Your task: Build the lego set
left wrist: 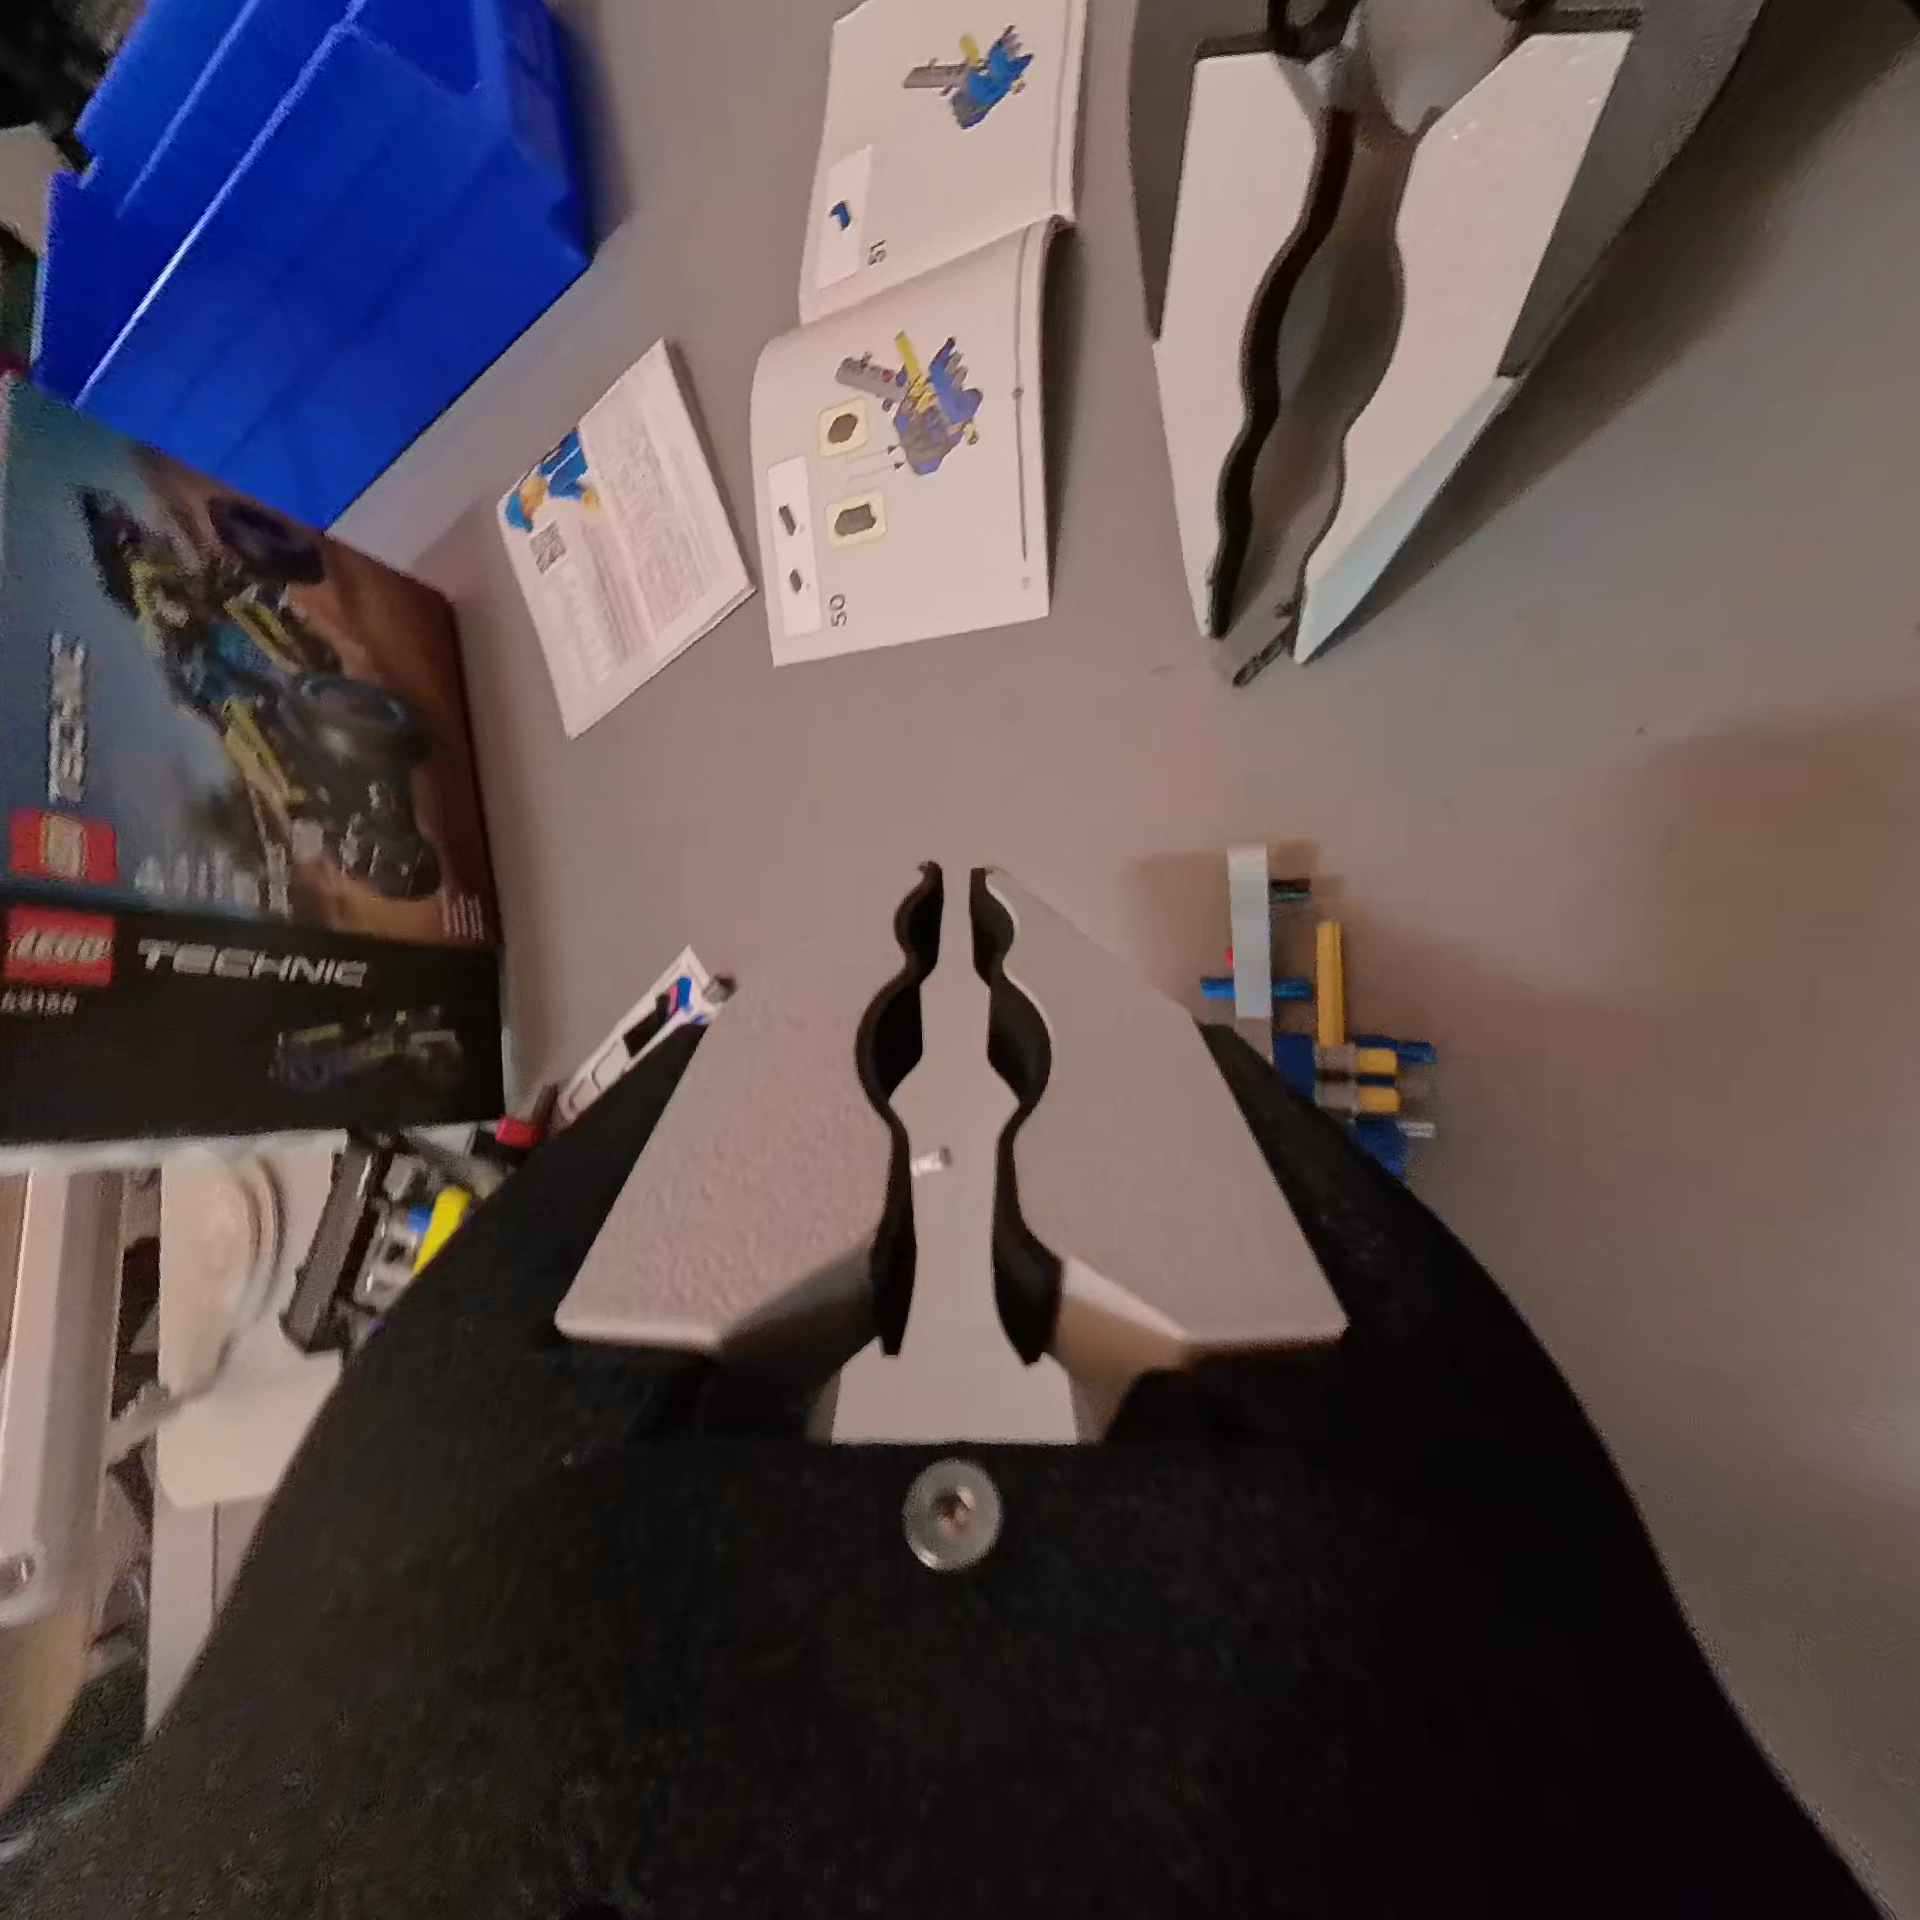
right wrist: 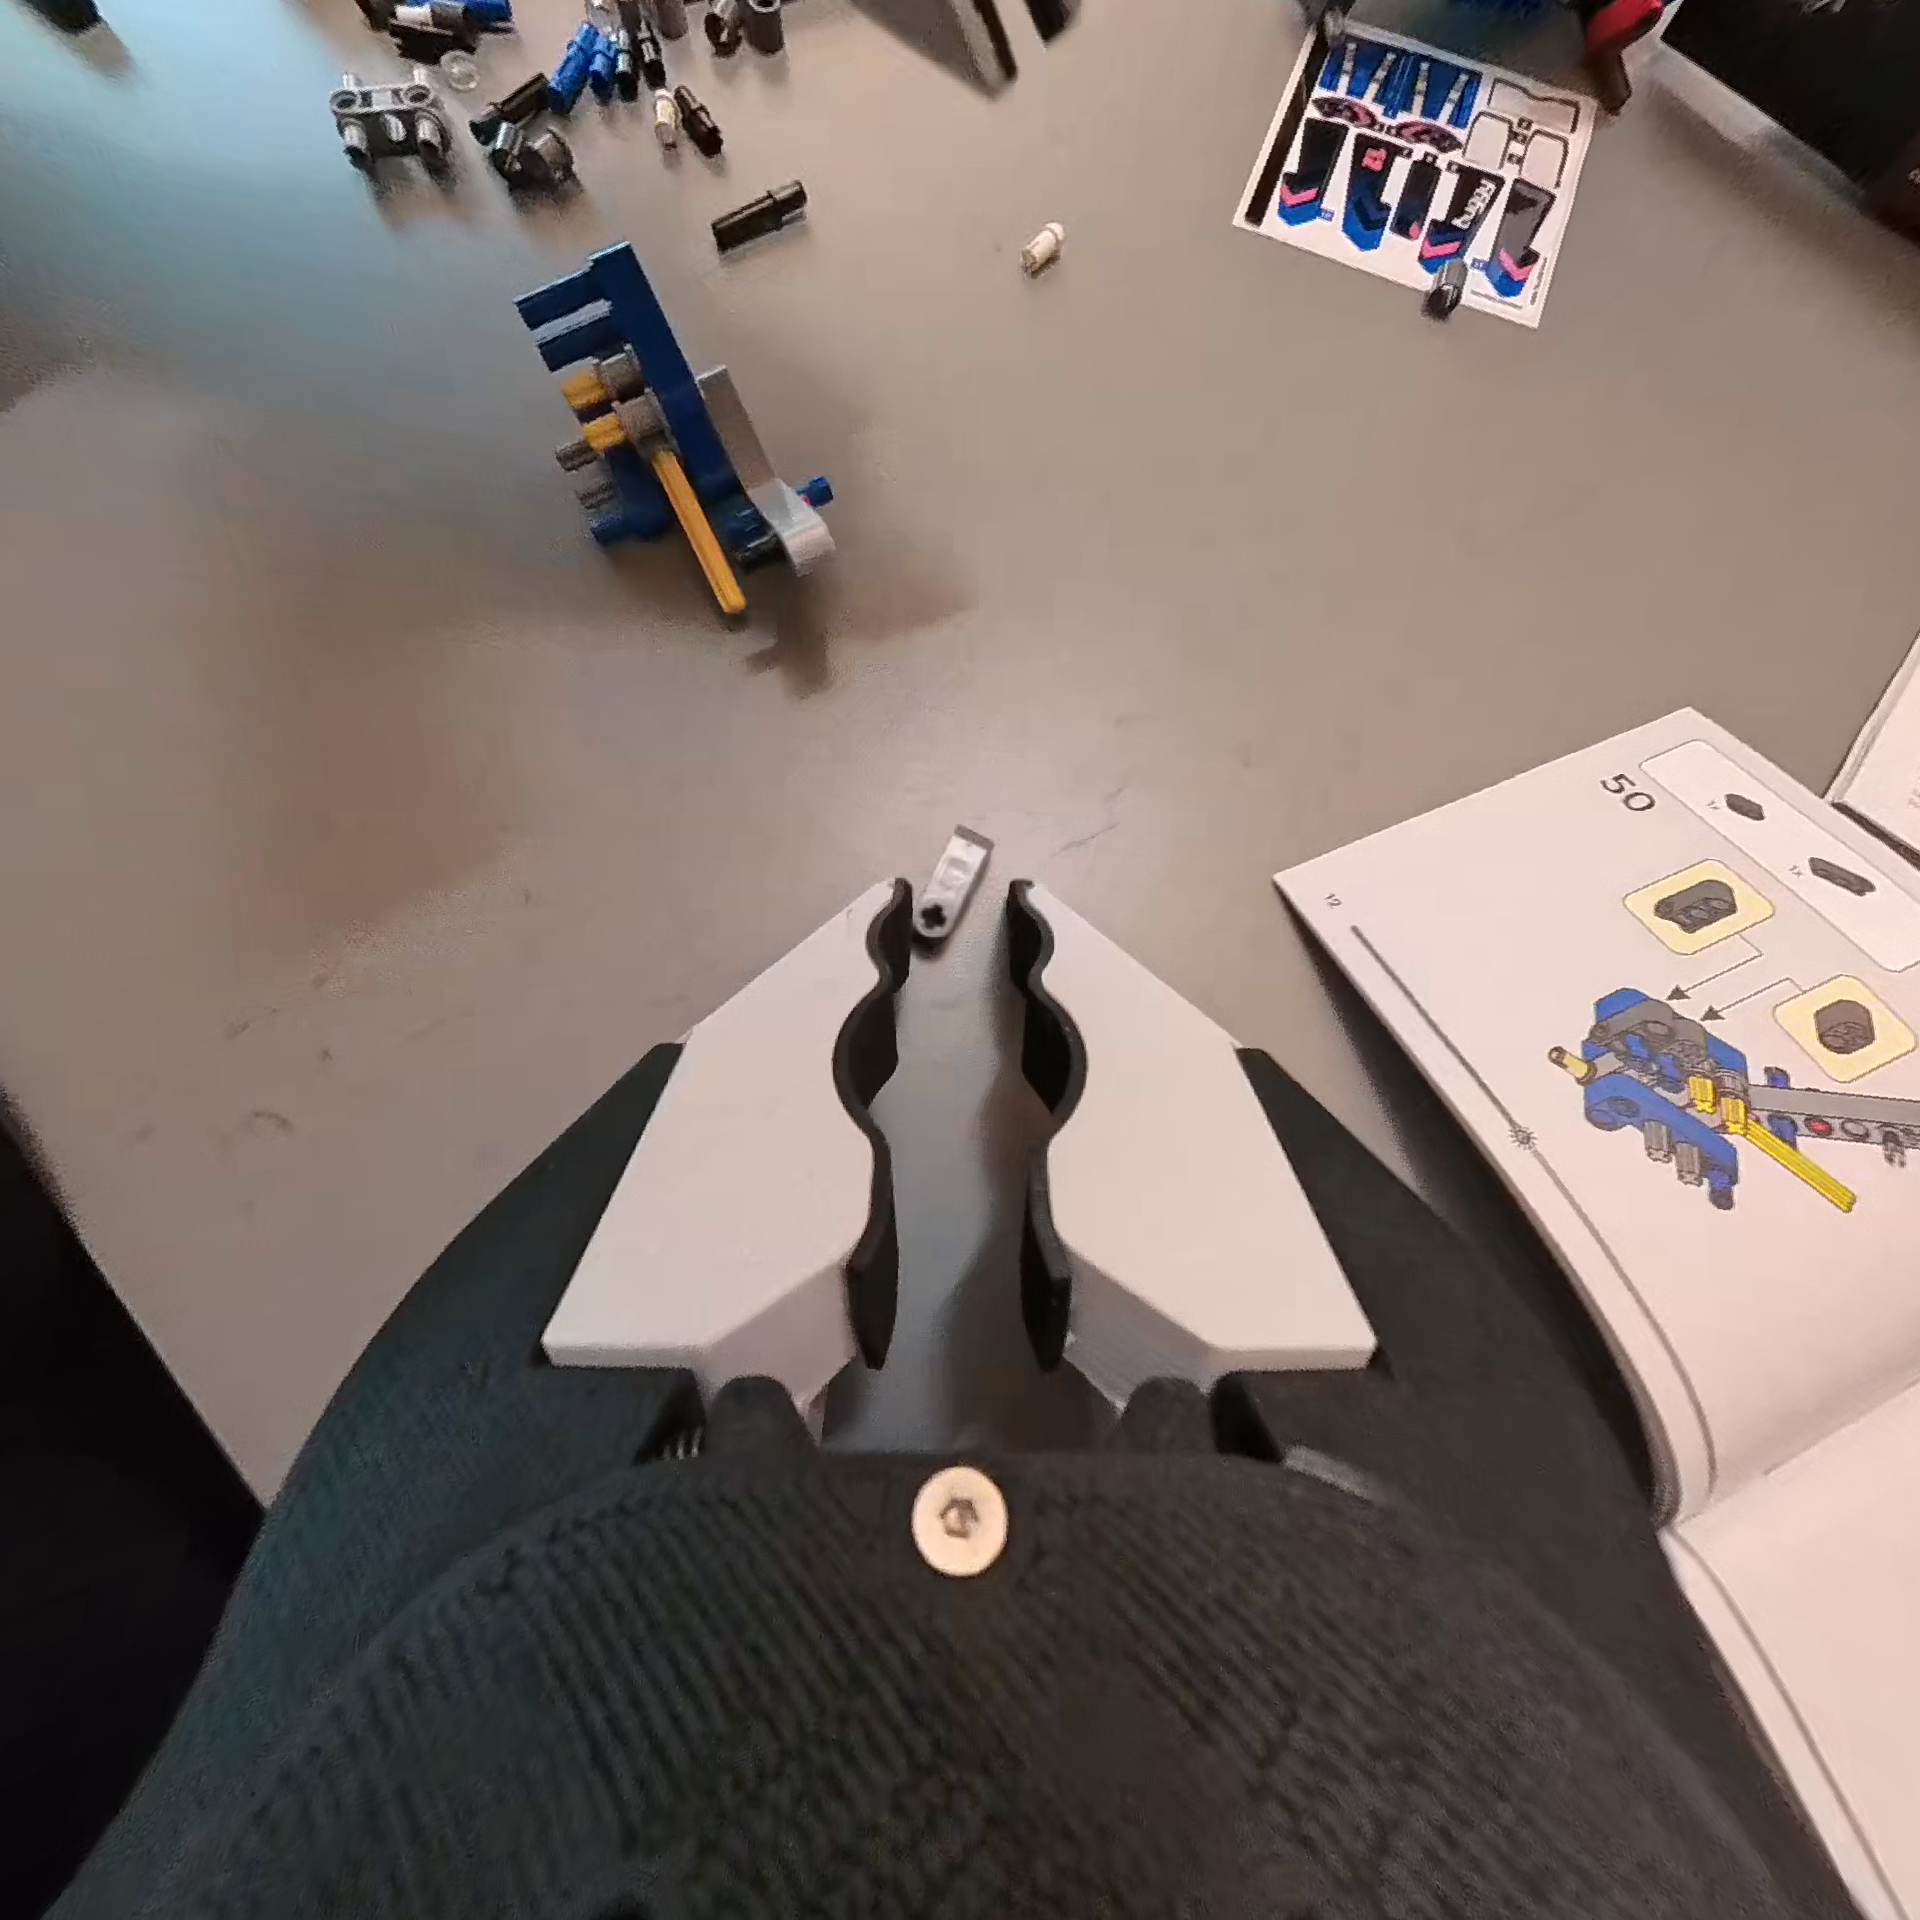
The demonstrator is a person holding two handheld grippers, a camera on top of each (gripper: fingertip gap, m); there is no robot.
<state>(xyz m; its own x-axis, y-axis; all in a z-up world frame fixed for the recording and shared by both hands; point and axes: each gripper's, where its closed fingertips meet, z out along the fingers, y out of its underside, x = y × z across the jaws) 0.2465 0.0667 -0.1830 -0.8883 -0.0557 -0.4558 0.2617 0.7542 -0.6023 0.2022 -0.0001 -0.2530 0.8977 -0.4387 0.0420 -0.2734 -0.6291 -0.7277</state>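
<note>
A partly built blue, grey and yellow lego assembly stands on the grey table; it also shows in the left wrist view, just right of my left gripper. The left gripper is shut with only a thin slit between its tips and holds nothing. My right gripper is open, and a small grey lego piece sits between its tips against the left finger, apart from the right one. The right gripper also shows in the left wrist view at the upper right. The open instruction booklet lies to its right.
Several loose lego pins and connectors lie at the far edge, with a black pin and a white pin nearer. A sticker sheet lies far right. The set's box, a blue bin and a leaflet lie left. To reach the white pin in a straight line is about 10 cm for my left fingers, about 15 cm for my right. The left camera catches it too, in the left wrist view.
</note>
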